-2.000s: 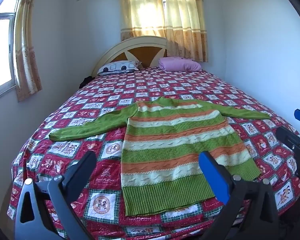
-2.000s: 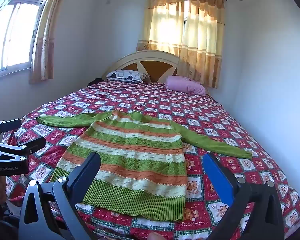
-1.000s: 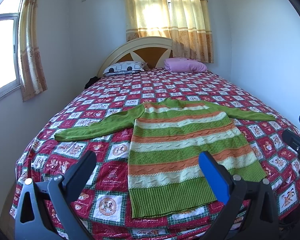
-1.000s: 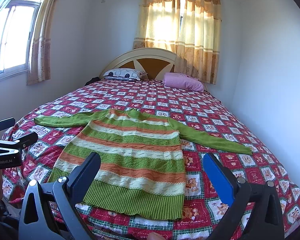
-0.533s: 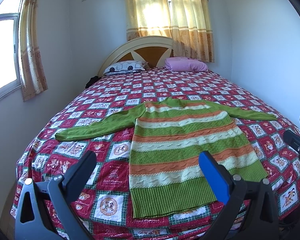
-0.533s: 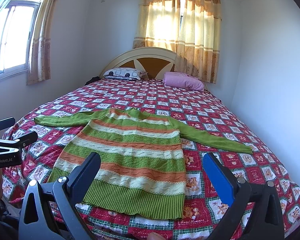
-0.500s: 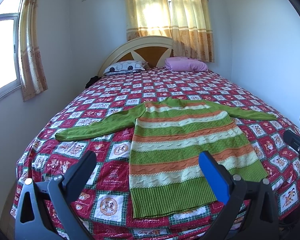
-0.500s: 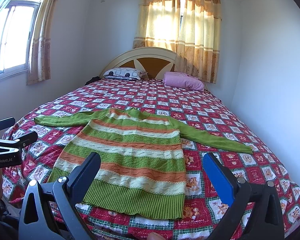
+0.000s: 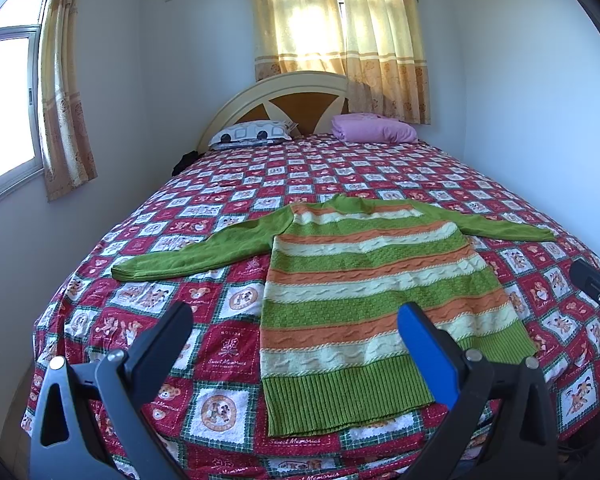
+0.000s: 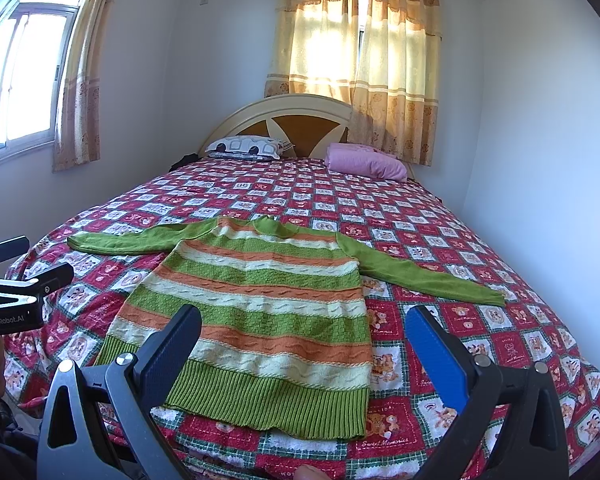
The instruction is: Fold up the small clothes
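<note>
- Sweater (image 9: 364, 292): green, orange and cream striped knit, flat and face-down or face-up (cannot tell) at the foot end of the bed with the red patchwork quilt (image 9: 228, 356); hem toward 6 o'clock, collar toward 12, both sleeves spread out to 9 and 3. Likely laid out that way so sleeves and sides can be folded in cleanly.
- Left gripper (image 9: 294, 334): jaws wide apart, holding nothing, hovering short of the hem's left corner.
- Right gripper (image 10: 302, 336): jaws also apart, empty, over the hem's right half. Each one reads as staged for its own side.
- Patterned pillow (image 9: 252, 134) and pink pillow (image 9: 374, 128) at the headboard, well apart from the work.
- Versus 2 s ago: both views drifted slightly and settled; last half second is static. Sweater unmoved, no contact yet.
</note>
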Motion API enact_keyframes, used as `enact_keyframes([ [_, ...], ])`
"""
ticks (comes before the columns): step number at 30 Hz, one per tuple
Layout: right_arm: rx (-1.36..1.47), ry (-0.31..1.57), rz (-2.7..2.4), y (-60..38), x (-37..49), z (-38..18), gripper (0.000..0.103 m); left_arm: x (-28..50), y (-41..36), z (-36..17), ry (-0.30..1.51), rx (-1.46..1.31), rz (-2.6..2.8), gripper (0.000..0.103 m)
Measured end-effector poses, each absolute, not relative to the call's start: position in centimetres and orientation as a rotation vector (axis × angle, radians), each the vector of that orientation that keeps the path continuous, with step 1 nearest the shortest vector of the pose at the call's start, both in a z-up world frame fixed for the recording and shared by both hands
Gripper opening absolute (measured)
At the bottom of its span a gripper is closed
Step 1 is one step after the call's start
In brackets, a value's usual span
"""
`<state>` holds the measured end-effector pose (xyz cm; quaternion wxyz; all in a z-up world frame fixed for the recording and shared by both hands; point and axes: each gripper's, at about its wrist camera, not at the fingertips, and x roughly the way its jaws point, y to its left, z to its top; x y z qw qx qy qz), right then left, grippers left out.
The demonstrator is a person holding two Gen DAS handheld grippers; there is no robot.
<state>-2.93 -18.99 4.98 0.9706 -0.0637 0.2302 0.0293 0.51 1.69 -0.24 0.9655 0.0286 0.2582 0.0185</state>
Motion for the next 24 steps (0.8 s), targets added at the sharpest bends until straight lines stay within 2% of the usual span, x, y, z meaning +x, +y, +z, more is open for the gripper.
enact_keyframes([
  [24,-0.126,0.488,0.069,-18.87,-2.57,4.37,0.102,1.21,1.89,-0.79,0.549,0.067,0.053,0.103],
])
